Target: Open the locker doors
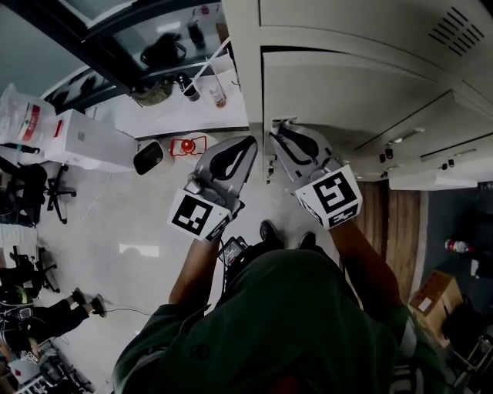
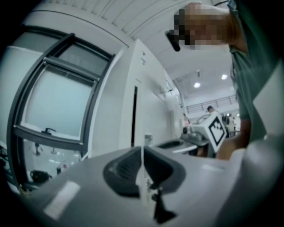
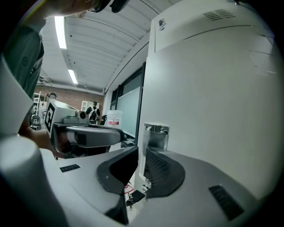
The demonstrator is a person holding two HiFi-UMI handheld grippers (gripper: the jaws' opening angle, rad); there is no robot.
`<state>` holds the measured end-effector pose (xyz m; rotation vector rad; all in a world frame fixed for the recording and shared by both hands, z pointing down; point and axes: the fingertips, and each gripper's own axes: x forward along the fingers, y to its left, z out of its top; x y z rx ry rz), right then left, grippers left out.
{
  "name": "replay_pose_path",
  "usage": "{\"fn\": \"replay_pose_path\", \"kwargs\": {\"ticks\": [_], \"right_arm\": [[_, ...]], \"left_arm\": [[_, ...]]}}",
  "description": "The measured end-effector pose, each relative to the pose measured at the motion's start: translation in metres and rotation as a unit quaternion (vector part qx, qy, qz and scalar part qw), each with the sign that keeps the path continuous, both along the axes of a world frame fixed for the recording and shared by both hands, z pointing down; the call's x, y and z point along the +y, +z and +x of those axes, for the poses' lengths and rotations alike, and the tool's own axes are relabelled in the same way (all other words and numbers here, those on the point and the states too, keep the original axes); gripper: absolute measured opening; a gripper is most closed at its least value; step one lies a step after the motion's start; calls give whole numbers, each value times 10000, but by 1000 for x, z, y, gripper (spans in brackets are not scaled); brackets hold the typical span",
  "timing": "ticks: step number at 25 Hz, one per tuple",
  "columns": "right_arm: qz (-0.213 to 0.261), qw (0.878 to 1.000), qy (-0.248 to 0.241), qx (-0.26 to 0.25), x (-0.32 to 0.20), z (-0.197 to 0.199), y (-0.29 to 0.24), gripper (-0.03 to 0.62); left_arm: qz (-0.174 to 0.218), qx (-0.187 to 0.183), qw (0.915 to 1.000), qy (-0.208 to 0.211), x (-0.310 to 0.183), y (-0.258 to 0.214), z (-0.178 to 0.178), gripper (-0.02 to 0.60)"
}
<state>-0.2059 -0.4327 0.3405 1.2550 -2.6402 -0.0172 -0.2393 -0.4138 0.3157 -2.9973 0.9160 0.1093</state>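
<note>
Right now the right gripper (image 3: 143,155) sits at the shiny metal latch (image 3: 156,135) on the front edge of the white locker door (image 3: 213,88). Its jaws are a little apart, with a thin white edge between them, and they do not seem to squeeze it. To do this well, I think it should close firmly on the latch and then pull back slowly, so it does not slip off. The left gripper (image 2: 142,153) is just beside it, closed and holding nothing, and it should keep out of the door's way. Only the right gripper view shows the latch up close. Only the head view shows both grippers side by side at the door, which looks shut or almost shut, and the other lockers (image 1: 362,19) around it.
</note>
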Motion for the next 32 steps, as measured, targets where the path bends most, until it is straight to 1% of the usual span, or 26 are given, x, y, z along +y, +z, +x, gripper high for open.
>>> {"fn": "replay_pose_path", "kwargs": {"ticks": [2, 7, 9, 11, 12, 14, 17, 21, 24, 29, 30, 32], "right_arm": [[-69, 9999, -120, -33, 13, 1, 0, 45], [-274, 9987, -418, -139, 45, 3, 0, 41], [-321, 9981, -485, -218, 58, 5, 0, 41], [-368, 9973, -589, -251, 73, 10, 1, 41], [-384, 9968, -654, -265, 81, 12, 1, 41], [-396, 9956, -785, -316, 98, 18, 1, 41], [-443, 9934, -977, -408, 121, 28, -1, 41], [-547, 9905, -1194, -409, 155, 53, -1, 42], [-578, 9906, -1153, -453, 179, 78, -3, 43], [-575, 9928, -910, -526, 212, 130, -1, 42], [-559, 9934, -848, -533, 218, 140, -1, 24], [-518, 9944, -728, -556, 225, 159, 0, 21]], "left_arm": [[-10, 61, 10000, -52, -1, 1, 2, -2], [-85, -137, 9999, -7, 11, 15, 10, -2], [-53, 3, 10000, 30, 23, 8, 18, -2], [-6, 248, 9997, -33, 38, -3, 25, -6], [-16, 296, 9995, -63, 46, -4, 27, -6], [-44, 269, 9996, -116, 61, -4, 32, -6], [-26, 128, 9996, -263, 81, -5, 41, -8], [-33, 28, 9993, -370, 114, -7, 65, -8], [-10, -32, 9995, -307, 142, -11, 90, -11], [76, -164, 9997, -188, 178, -8, 140, -10], [101, -188, 9996, -159, 183, -7, 150, -11], [168, -241, 9995, -92, 192, -5, 169, -9]]}}
